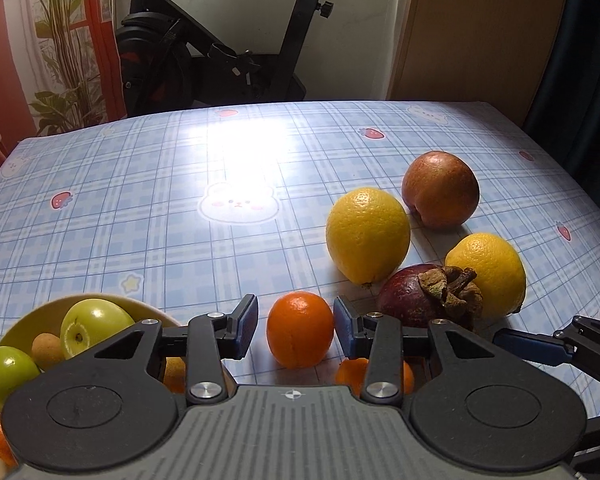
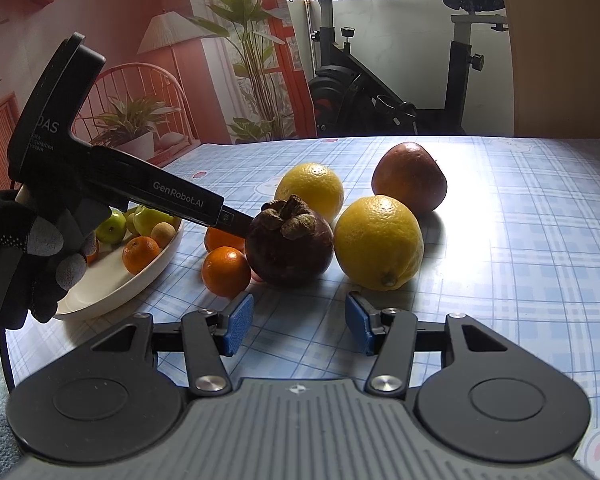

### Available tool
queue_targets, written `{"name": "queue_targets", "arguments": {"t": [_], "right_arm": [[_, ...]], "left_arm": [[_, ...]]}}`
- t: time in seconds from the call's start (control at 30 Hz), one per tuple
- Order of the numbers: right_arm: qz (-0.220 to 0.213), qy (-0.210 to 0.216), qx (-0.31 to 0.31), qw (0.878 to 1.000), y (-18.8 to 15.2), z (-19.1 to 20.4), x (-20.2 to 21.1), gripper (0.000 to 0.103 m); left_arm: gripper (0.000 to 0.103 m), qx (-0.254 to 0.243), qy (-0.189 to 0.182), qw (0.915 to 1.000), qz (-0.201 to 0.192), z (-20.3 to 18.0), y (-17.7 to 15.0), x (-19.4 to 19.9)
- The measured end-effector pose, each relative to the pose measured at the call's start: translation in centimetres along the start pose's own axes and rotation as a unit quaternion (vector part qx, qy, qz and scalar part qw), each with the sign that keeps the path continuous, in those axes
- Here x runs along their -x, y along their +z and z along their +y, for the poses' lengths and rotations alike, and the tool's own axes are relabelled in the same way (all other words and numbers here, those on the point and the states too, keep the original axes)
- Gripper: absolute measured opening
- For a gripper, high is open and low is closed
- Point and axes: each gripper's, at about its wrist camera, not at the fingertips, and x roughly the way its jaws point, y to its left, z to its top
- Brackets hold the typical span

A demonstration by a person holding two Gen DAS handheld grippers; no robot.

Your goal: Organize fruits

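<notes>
Between your left gripper (image 1: pixel 295 327) pads: small orange (image 1: pixel 300 329) on table (image 1: pixel 140 216), jaws spread, not yet pinching. Pick step underway. Next: close gently, lift, carry left to bowl (image 1: pixel 32 320). Right gripper (image 2: pixel 299 324) idle, spread, before mangosteen (image 2: pixel 289 242).

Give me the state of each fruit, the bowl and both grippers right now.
Left gripper: open, straddling a small orange on the table.
Right gripper: open, empty.
Mangosteen: on table, untouched.
Two lemons: on table.
Red apple: on table.
Bowl: partly filled with green fruit and oranges.
</notes>
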Motion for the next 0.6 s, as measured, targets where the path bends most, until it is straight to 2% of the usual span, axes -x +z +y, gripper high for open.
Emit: {"name": "queue_targets", "arguments": {"t": [0.03, 0.2, 0.37, 0.47, 0.6], "right_arm": [[0.0, 0.0, 0.0, 1.0, 0.0, 0.0, 0.0, 0.054], [0.0, 0.002, -0.001, 1.0, 0.0, -0.1, 0.0, 0.054], [0.002, 0.002, -0.003, 1.0, 0.1, -0.1, 0.0, 0.054], [0.0, 0.002, -0.005, 1.0, 0.1, -0.3, 0.0, 0.054], [0.001, 0.003, -0.006, 1.0, 0.1, -0.3, -0.1, 0.054]], "left_arm": [[0.038, -0.001, -0.001, 1.0, 0.004, -0.2, -0.1, 0.0], [0.037, -0.003, 0.005, 1.0, 0.0, -0.3, -0.3, 0.5], [0.037, 0.013, -0.024, 0.9996, 0.003, 0.0, -0.1, 1.5], [0.037, 0.001, -0.022, 0.9997, 0.008, -0.3, -0.3, 1.6], [0.037, 0.01, -0.014, 0.9998, 0.007, -0.1, -0.4, 1.9]]}}
